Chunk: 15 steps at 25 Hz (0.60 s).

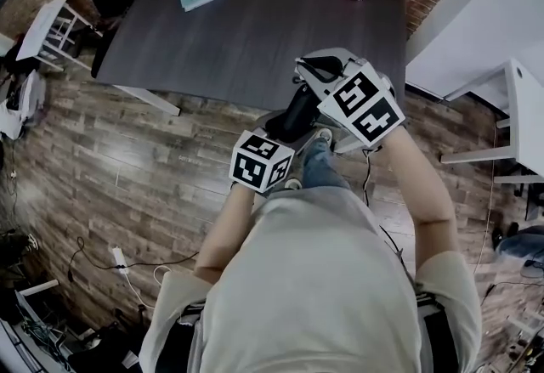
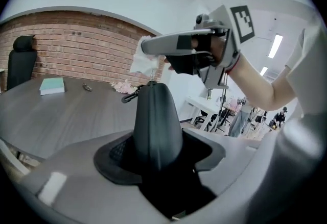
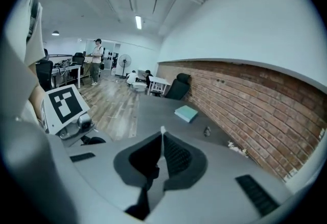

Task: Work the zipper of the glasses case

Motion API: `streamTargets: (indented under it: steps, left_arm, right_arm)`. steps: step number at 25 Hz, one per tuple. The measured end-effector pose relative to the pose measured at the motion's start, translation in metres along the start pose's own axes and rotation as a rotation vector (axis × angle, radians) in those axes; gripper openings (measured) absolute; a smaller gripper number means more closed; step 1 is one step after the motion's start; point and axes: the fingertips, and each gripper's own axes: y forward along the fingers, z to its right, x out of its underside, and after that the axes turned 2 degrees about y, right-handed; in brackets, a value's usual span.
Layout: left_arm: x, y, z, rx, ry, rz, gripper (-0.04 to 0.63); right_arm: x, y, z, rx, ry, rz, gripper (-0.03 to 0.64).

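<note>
Your left hand-held gripper point(image 2: 159, 154) clasped the dark, tapered glasses case point(image 2: 156, 126) upright in the air, short of the dark table point(image 1: 255, 31). Your right hand-held gripper point(image 3: 162, 139) pinched its zipper pull point(image 2: 152, 76). A brick wall point(image 3: 245, 100) stood beyond.

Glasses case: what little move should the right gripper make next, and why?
Probably draw the right gripper gently along the glasses case, following its zipped edge, while the left gripper holds it steady. The right gripper is shut on a thin pale tab, seemingly the zipper pull, at the case's top end, and the case stands upright, clamped in the left gripper.
</note>
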Motion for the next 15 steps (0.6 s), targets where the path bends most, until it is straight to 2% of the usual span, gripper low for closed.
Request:
streamTargets:
  steps: [8, 15]
  left_arm:
    - [-0.027, -0.009, 0.012, 0.031, 0.031, 0.095, 0.261]
    - [-0.047, -0.018, 0.007, 0.039, -0.029, 0.185, 0.256]
  right_arm:
    - [0.009, -0.021, 0.045, 0.079, 0.066, 0.03, 0.008]
    - [0.026, -0.028, 0.059, 0.092, 0.145, 0.039, 0.008]
